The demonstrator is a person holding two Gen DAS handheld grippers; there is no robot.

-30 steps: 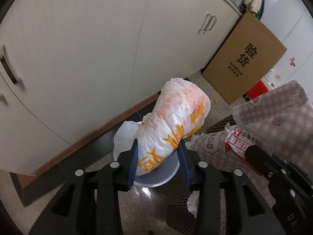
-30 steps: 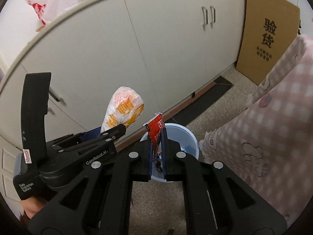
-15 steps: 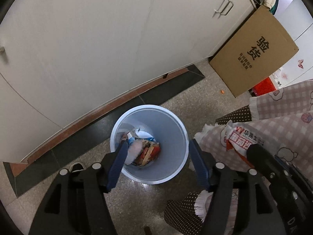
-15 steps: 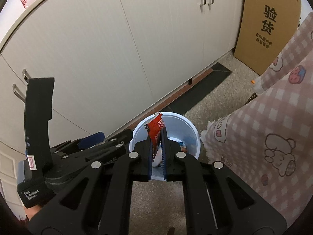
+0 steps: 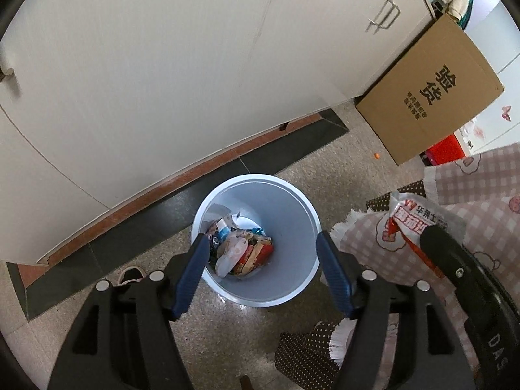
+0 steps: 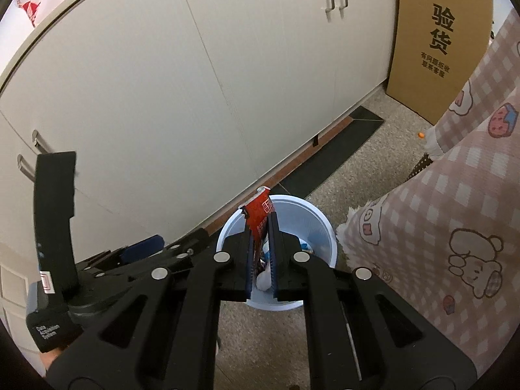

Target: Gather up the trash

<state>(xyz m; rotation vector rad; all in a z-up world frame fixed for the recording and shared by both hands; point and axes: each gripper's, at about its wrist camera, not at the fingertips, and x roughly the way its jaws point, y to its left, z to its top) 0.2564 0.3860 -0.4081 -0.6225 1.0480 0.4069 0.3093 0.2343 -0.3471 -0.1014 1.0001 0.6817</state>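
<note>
fingers [image 6: 250, 256] partly hiding red wrapper [image 6: 258, 216], bin [image 6: 312, 217] contents perhaps wrappers

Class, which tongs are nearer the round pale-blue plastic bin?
Left. The left tongs hang open right above the round pale-blue plastic bin; the right tongs, gripping a red wrapper, sit beside them, slightly farther back.

left claw [image 5: 261, 273]: black angular plastic frame, two fingers lined with blue pads [image 5: 191, 273], round silver screws on the linkage arms.
right claw [image 6: 261, 253]: same black frame, blue strips along the inner finger faces, four silver screw heads.
markings: white "data acquisition system" lettering on the left claw's body as seen from the right wrist; a small red-edged label on its upright black post.
</note>
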